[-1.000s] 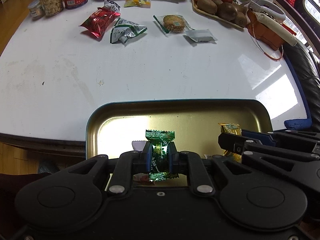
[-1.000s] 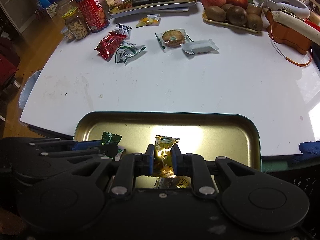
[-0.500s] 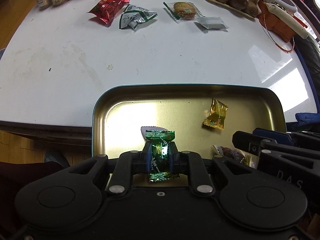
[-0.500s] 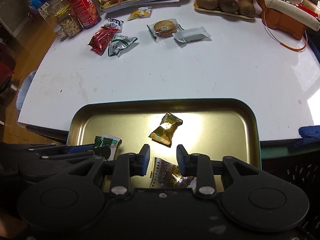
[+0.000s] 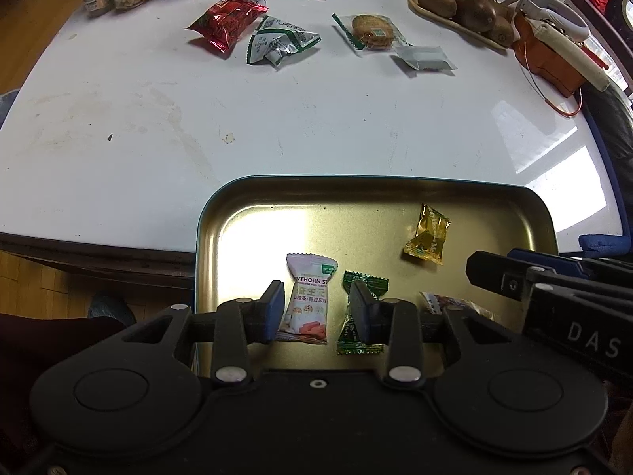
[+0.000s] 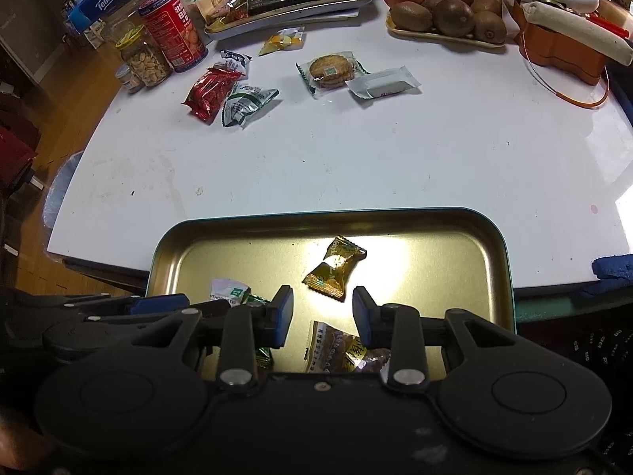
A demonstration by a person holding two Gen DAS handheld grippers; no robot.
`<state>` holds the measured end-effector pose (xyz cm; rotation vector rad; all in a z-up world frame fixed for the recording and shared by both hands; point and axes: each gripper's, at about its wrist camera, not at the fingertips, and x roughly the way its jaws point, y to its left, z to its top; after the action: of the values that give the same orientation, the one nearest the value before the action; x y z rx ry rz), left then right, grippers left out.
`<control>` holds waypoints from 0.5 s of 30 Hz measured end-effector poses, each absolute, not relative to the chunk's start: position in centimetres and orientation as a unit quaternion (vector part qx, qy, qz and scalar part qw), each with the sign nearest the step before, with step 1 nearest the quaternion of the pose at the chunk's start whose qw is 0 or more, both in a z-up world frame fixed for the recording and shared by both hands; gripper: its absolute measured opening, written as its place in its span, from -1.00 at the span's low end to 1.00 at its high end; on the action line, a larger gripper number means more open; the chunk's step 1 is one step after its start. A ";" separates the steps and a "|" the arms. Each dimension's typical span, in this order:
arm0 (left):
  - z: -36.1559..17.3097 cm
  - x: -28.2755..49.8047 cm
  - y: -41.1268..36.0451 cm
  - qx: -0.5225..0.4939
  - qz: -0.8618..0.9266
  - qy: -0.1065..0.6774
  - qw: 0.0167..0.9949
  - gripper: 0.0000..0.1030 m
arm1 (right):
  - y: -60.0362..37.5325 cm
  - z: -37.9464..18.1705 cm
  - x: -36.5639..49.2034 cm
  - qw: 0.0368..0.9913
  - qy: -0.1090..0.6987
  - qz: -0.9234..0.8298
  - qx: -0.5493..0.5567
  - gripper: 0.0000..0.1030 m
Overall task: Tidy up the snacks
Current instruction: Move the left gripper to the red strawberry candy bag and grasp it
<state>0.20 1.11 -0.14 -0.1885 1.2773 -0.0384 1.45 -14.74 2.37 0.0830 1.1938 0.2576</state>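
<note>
From the left wrist, the left tool (image 5: 316,308) is seen opening over the gold tray (image 5: 395,192), and nothing is held by it. A second ago the green candy (image 5: 362,312) was pinched in it; now the candy is let go and lies in the tray, partly hidden behind one finger, perhaps touching it. A white snack pack (image 5: 307,299) lies between the fingers. The gold candy (image 5: 427,234) lies further right.

From the right wrist, the right tool (image 6: 322,316) is also seen opening and empty. Its gold candy (image 6: 334,267) has been dropped into the tray (image 6: 356,213) too, just past the fingertips. A brown snack pack (image 6: 336,350) lies below. More snacks, like the red packet (image 6: 211,93), are left on the desk (image 6: 356,158) to be fetched.
</note>
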 end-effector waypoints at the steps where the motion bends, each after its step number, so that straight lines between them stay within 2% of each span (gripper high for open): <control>1: 0.1 0.3 1.4 -0.088 -0.018 0.594 0.799 -0.12 | -14.8 2.6 1.6 0.820 0.559 0.121 0.041 -0.30; 5: 1.1 1.4 3.7 -0.109 -0.019 0.589 0.800 -0.11 | -15.3 3.4 3.0 0.825 0.550 0.118 0.055 -0.22; 10: 2.0 4.7 8.0 -0.133 0.002 0.572 0.810 0.05 | -15.7 3.9 6.2 0.830 0.542 0.106 0.073 -0.18; 15: 2.0 8.9 11.8 -0.128 0.029 0.557 0.820 0.10 | -14.0 3.4 10.3 0.825 0.542 0.116 0.108 -0.06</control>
<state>8.89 11.83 1.96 -0.2726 1.1855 0.0620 10.28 -14.01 3.42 0.2290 1.1522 0.2459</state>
